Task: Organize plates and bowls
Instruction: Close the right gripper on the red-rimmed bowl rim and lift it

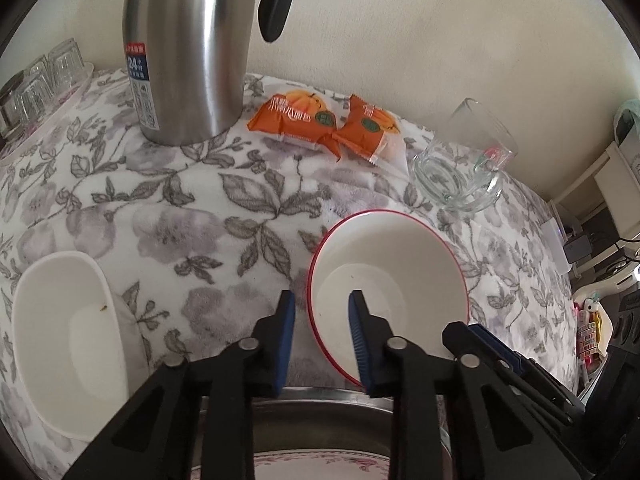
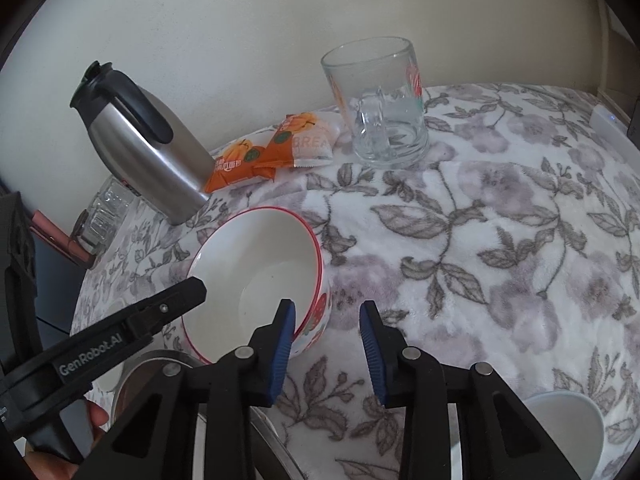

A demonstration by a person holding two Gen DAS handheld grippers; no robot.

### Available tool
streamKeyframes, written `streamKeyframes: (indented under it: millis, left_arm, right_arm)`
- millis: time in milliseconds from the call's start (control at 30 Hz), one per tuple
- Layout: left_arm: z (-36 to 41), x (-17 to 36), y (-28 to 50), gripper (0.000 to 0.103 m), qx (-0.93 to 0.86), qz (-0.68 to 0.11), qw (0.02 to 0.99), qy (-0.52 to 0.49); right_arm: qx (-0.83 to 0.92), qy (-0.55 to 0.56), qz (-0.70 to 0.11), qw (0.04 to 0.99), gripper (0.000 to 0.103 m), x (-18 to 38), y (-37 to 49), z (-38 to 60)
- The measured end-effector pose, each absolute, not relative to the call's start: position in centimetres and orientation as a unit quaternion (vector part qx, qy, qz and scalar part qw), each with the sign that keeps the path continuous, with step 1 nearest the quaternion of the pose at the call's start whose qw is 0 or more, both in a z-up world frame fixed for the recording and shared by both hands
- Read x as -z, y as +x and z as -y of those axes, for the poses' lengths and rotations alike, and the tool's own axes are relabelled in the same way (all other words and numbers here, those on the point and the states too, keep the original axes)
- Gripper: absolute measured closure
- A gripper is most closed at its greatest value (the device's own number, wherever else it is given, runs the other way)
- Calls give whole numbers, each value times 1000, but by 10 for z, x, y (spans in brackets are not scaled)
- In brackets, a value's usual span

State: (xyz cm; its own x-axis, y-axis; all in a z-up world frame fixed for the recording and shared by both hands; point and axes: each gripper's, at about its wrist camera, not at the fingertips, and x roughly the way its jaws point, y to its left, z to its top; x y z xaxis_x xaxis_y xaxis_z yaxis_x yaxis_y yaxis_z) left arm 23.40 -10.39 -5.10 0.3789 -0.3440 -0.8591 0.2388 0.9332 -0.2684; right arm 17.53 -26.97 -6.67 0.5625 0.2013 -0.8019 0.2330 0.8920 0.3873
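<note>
Left wrist view shows the red-rimmed bowl [image 1: 388,292] tilted on the flowered cloth [image 1: 180,208], near the table's front edge, with the left gripper [image 1: 322,340] straddling its near rim: one blue pad [image 1: 358,336] inside the bowl, the other outside. The jaws stand narrow and seem to pinch the wall, though the outer pad's contact is hard to confirm. In the right wrist view the right gripper [image 2: 328,344] straddles the opposite rim, one pad inside, the other well off the decorated outer wall; it is partly open and not gripping.

The bowl looks like glazed ceramic: stiff, smooth, fairly heavy and breakable. A rim pinch on one side will let it swing, so a two-sided hold, pads well down on the wall, seems safer. Glaze is slippery; the ribbed pads should help.

A plain white bowl [image 1: 68,344] sits toward the left edge, a steel basin [image 1: 320,416] with a patterned plate [image 1: 320,466] at the front edge. The thermos [image 1: 188,48], snack packs [image 1: 324,124] and glass mug [image 1: 464,160] stand at the back.
</note>
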Motion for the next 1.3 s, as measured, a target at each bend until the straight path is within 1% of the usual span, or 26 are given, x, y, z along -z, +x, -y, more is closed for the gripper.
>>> streamKeyframes:
  millis: [133,333,433,767,1300]
  left_arm:
    - [106,60,237,81,177,-541,821,-46]
    - [109,60,239,81,189,-539,820,-39]
    - [109,60,239,81,192,-535,822,-37]
    - [109,47,235,81,205,-520,828,-45]
    - [103,-1,208,81,223,-495,838,-60]
  right_arm:
    - [3,234,-469,851,67,71,178,269]
    - [-18,258,-474,842,67,82,184,268]
    - [-33,261,-472,841,72,82,185,264]
    - [-27,241,-462,853,72,75,181,262]
    - [-19,219,-420,880,72,21,154,264]
